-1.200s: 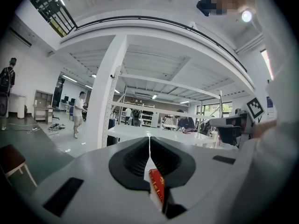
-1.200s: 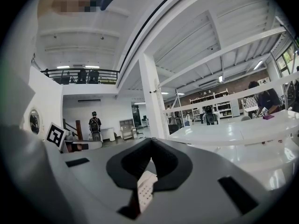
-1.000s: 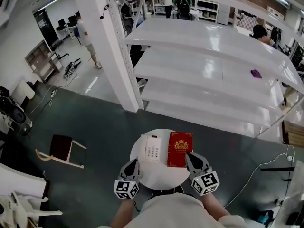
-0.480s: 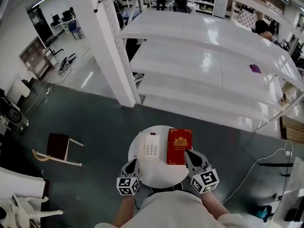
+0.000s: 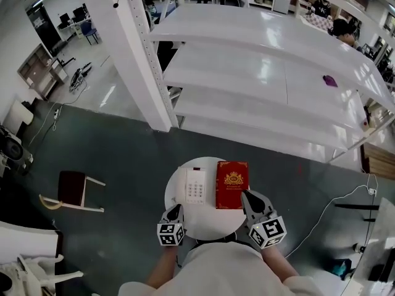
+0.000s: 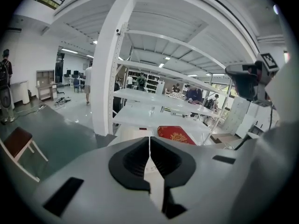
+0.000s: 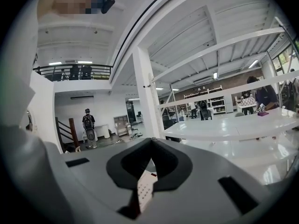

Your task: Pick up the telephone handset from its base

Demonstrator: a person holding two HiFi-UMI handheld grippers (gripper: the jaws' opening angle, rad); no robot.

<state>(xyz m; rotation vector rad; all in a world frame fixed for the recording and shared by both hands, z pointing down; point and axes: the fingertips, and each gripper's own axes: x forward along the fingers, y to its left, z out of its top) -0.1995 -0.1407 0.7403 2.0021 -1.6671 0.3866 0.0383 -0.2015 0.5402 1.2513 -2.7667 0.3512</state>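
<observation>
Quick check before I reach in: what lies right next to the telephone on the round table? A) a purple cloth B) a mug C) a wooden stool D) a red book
D: in the head view the red book lies beside the telephone on the round table.

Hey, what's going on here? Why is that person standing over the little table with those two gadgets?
A person stands at a small round white table, holding a gripping tool in each hand. On the table lie a white telephone and, to its right, a red book. The left tool and the right tool both hover at the table's near edge, closed and empty. The handset has not yet been lifted from its base.
</observation>
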